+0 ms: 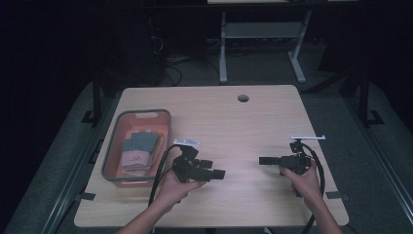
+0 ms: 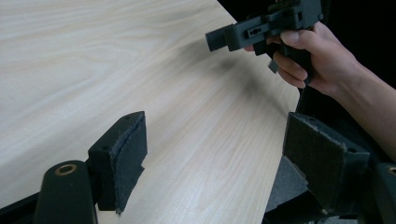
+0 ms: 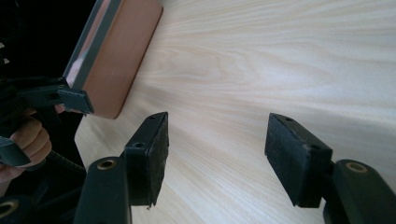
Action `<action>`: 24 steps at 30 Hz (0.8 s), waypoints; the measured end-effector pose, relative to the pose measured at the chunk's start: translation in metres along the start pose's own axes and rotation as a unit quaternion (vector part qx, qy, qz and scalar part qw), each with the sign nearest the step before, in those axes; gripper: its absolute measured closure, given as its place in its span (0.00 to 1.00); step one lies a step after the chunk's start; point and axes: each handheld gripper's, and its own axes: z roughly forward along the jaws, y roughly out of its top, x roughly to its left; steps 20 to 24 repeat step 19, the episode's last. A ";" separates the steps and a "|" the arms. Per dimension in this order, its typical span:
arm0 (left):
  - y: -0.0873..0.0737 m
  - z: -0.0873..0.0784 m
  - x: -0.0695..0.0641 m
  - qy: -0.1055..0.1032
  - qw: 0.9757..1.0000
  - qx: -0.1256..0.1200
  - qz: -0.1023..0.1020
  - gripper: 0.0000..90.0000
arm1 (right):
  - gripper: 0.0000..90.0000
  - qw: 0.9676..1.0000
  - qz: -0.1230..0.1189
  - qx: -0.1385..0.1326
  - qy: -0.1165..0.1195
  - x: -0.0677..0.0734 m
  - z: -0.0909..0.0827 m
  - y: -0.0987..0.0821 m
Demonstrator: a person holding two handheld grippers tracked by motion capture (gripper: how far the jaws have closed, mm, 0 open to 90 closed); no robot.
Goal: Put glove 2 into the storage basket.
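Left gripper (image 1: pixel 220 173) sits low in the centre-left of the high view, held in the person's left hand (image 1: pixel 178 187), its jaws pointing toward the right of the frame and spread wide with nothing between them. In the left gripper view its two padded jaws stand well apart over bare wood.

Just to its left in the high view, at the left edge of the table (image 1: pixel 253 117), lies the pink basket (image 1: pixel 113 161) with a grey rim. Inside it rest knitted gloves (image 1: pixel 138 147), grey-green with pink cuffs. The basket is beside the left gripper's body, behind the jaws rather than in front of them, and not touching it.

Across the middle of the frame, the wood is bare.

At lower right, the right gripper (image 1: pixel 262 160) is held in the right hand (image 1: pixel 304 180), jaws pointing left toward the other gripper, well apart from it. Its jaws gape too, holding nothing; the basket's pink wall (image 3: pixel 119 56) shows far off at upper left in the right gripper view.
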 end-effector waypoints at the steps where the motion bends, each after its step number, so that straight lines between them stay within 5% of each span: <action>1: -0.002 0.002 0.000 -0.003 1.000 -0.002 0.000 0.24 | 0.44 1.000 0.000 0.000 0.000 0.000 0.000 0.000; 6: -0.010 0.011 -0.001 -0.011 1.000 -0.001 -0.003 0.24 | 0.43 1.000 0.000 -0.005 0.001 -0.004 -0.005 -0.009; 18: -0.036 0.016 -0.014 -0.012 1.000 -0.002 0.028 0.24 | 0.42 0.999 -0.013 -0.038 0.011 -0.003 -0.009 -0.046; 24: -0.038 0.016 -0.014 -0.008 0.999 -0.004 0.031 0.24 | 0.42 0.999 -0.013 -0.038 0.011 -0.003 -0.009 -0.046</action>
